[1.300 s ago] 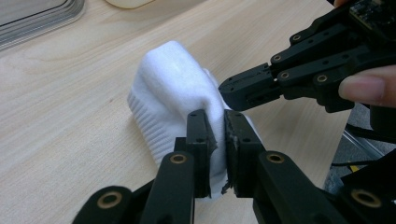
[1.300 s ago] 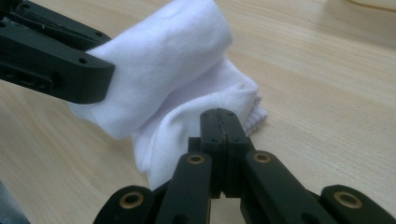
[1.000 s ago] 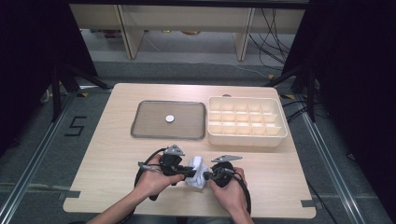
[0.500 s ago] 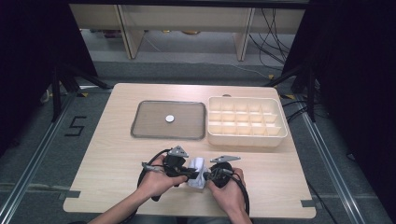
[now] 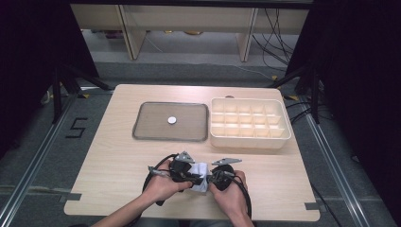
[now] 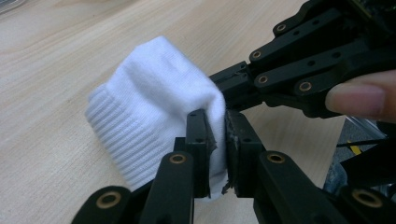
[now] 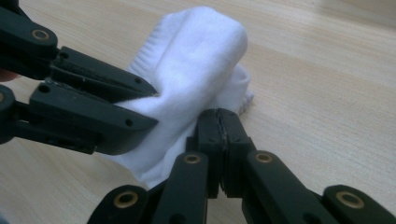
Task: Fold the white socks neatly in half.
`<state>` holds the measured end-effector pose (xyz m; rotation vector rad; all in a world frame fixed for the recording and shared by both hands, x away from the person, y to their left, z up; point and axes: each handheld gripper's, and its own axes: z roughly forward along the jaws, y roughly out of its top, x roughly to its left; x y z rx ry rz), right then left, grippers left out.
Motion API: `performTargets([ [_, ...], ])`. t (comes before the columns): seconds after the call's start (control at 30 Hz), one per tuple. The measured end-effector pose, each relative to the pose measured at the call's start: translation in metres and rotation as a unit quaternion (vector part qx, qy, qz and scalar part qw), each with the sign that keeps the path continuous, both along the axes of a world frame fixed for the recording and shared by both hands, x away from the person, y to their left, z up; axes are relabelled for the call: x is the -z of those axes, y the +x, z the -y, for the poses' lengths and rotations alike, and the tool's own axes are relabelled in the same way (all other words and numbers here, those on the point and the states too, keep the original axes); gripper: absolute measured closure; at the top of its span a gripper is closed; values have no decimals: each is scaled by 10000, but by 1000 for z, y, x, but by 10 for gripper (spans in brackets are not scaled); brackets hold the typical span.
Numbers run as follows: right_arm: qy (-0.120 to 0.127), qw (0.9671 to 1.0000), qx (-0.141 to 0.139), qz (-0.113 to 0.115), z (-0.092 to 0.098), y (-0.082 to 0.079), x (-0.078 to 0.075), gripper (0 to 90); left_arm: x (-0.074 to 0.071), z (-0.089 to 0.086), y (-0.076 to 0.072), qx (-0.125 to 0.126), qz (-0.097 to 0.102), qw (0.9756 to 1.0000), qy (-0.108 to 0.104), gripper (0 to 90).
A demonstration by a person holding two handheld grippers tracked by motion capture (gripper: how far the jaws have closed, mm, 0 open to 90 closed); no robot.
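Observation:
A small white sock lies bunched near the table's front edge, ribbed cuff toward the left gripper view's camera. My left gripper comes in from the left and is shut on a fold of the sock, white fabric pinched between its pads. My right gripper meets it from the right. Its jaws are pressed together at the sock's edge and have just eased a trifle. Each gripper shows in the other's view: the right gripper, the left gripper.
A flat grey tray with one small white disc sits mid-table. To its right stands a cream compartment box. The person's hands hold both grippers at the front edge. Bare wood lies to either side.
The left hand and the sock have shifted slightly to the right, toward the right gripper. The right hand has stayed put.

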<state>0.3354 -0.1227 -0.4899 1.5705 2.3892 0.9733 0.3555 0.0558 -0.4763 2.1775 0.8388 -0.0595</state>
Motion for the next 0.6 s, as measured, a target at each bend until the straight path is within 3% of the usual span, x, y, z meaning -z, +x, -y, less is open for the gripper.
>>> performTargets([
  [0.07,96,9999,-22,-128,2,2,-2,864,0,0,0,-1,-8,10000,2,806],
  [0.1,112,9999,-49,-35,5,4,-4,859,0,0,0,5,-7,10000,9,806],
  [0.13,157,9998,50,-103,6,5,-8,852,0,0,0,18,5,10000,21,806],
  [0.2,271,9995,137,132,11,9,-15,832,0,1,-1,19,22,10000,28,806],
  [0.3,522,9982,229,210,14,15,-27,802,0,1,-1,14,43,10000,41,805],
  [0.33,506,9981,189,282,14,17,-28,792,0,1,-1,12,44,10000,45,806],
  [0.43,620,9975,309,113,9,22,-33,756,0,1,-1,18,51,10000,56,806],
  [0.47,713,9971,237,98,8,24,-32,746,0,1,-1,23,54,10000,62,806],
  [0.57,652,9978,114,106,7,30,-27,718,1,1,-1,42,95,9999,103,806],
  [0.6,731,9971,208,7,5,30,-26,708,1,1,-2,48,90,9999,90,806],
])
